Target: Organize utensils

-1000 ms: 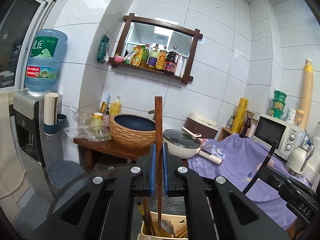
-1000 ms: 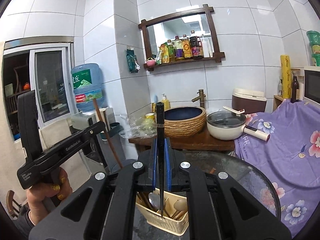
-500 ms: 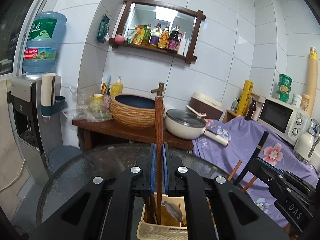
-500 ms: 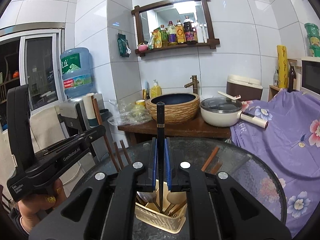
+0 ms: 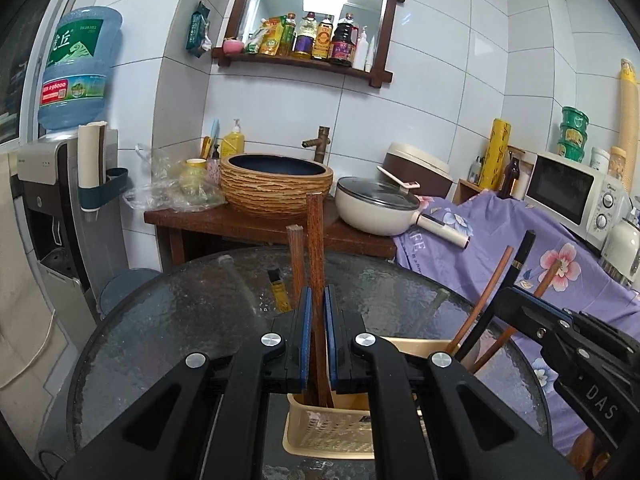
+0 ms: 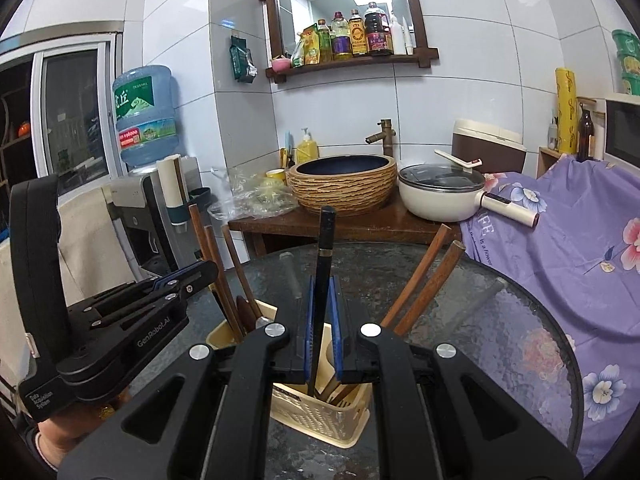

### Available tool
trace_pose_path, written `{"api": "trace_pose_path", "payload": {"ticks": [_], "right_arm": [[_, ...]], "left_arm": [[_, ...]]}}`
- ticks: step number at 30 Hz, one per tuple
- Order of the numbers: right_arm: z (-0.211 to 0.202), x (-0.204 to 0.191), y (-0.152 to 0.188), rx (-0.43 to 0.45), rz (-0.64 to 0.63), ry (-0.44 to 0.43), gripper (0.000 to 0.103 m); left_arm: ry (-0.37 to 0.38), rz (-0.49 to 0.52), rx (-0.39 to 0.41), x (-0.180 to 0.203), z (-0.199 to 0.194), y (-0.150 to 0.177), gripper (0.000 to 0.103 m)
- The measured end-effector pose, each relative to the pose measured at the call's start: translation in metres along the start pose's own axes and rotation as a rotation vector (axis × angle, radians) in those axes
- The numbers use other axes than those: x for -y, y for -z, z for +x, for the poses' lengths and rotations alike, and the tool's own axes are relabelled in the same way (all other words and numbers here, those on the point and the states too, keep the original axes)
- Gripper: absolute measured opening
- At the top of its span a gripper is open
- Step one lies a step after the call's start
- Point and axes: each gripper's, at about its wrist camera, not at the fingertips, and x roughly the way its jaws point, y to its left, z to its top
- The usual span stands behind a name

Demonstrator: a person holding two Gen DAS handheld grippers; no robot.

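Note:
A cream slotted utensil basket (image 5: 332, 428) stands on the round glass table (image 5: 160, 340); it also shows in the right wrist view (image 6: 320, 412). My left gripper (image 5: 316, 312) is shut on a brown wooden chopstick (image 5: 316, 240), held upright with its lower end inside the basket. My right gripper (image 6: 322, 312) is shut on a black chopstick (image 6: 325, 248), its lower end in the basket too. Several brown chopsticks (image 6: 420, 280) and spoons lean in the basket. Each gripper shows in the other's view, the right one (image 5: 560, 332) and the left one (image 6: 132, 312).
Behind the table a wooden stand holds a woven basin (image 5: 276, 184) and a cream lidded pan (image 5: 380, 208). A water dispenser (image 5: 60, 160) stands left. A purple flowered cloth (image 5: 520, 248) covers the counter at right, with a microwave (image 5: 572, 196).
Both grippers have come down toward the basket with their chopsticks. The chopstick ends have gone deeper into the basket, and more of the table and basket shows.

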Motion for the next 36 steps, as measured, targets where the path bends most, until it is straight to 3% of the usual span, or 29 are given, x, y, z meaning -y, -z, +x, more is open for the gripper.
{"api": "trace_pose_path", "payload": {"ticks": [3, 4, 5, 7, 9, 10, 12, 15, 17, 19, 23, 29, 33, 36], "right_arm": [[-0.001, 0.0, 0.004, 0.011, -0.018, -0.006, 0.012], [-0.003, -0.002, 0.005, 0.021, -0.032, -0.004, 0.021], [-0.006, -0.003, 0.006, 0.031, -0.044, 0.003, 0.043], [-0.016, -0.007, 0.009, 0.071, -0.077, 0.024, 0.064], [-0.03, -0.01, 0.011, 0.121, -0.108, 0.039, 0.064], [-0.037, -0.013, 0.013, 0.133, -0.128, 0.042, 0.067], [-0.048, -0.015, 0.015, 0.155, -0.153, 0.047, 0.074], [-0.07, -0.017, 0.027, 0.2, -0.186, 0.076, 0.087], [-0.085, -0.015, 0.04, 0.223, -0.196, 0.103, 0.095], [-0.096, -0.012, 0.052, 0.234, -0.191, 0.12, 0.097], [-0.111, -0.002, 0.084, 0.212, -0.153, 0.156, 0.097], [-0.12, 0.02, 0.151, 0.136, -0.028, 0.076, 0.097], [-0.131, 0.015, 0.195, 0.057, 0.029, 0.056, 0.097], [-0.143, 0.004, 0.219, 0.011, 0.03, 0.054, 0.097]], "left_arm": [[0.001, -0.008, -0.001, -0.002, 0.0, 0.003, 0.007], [0.005, -0.008, -0.005, -0.002, 0.0, 0.003, 0.007], [0.007, -0.007, -0.008, -0.002, -0.001, 0.003, 0.008], [0.017, 0.002, -0.009, -0.002, -0.005, 0.005, 0.017], [0.019, 0.006, 0.007, -0.002, -0.012, 0.006, 0.037], [0.022, 0.008, 0.02, -0.002, -0.018, 0.007, 0.043], [0.024, 0.006, 0.044, -0.005, -0.031, 0.012, 0.065], [0.025, -0.013, 0.067, -0.012, -0.049, 0.022, 0.084], [0.024, -0.018, 0.077, -0.019, -0.062, 0.034, 0.089], [0.019, -0.009, 0.077, -0.023, -0.071, 0.045, 0.096], [-0.008, 0.028, 0.074, -0.029, -0.093, 0.077, 0.096], [-0.059, 0.048, 0.044, -0.034, -0.117, 0.131, 0.096], [-0.029, 0.023, -0.036, -0.035, -0.133, 0.17, 0.096], [-0.052, 0.021, -0.064, -0.031, -0.146, 0.194, 0.096]]}}
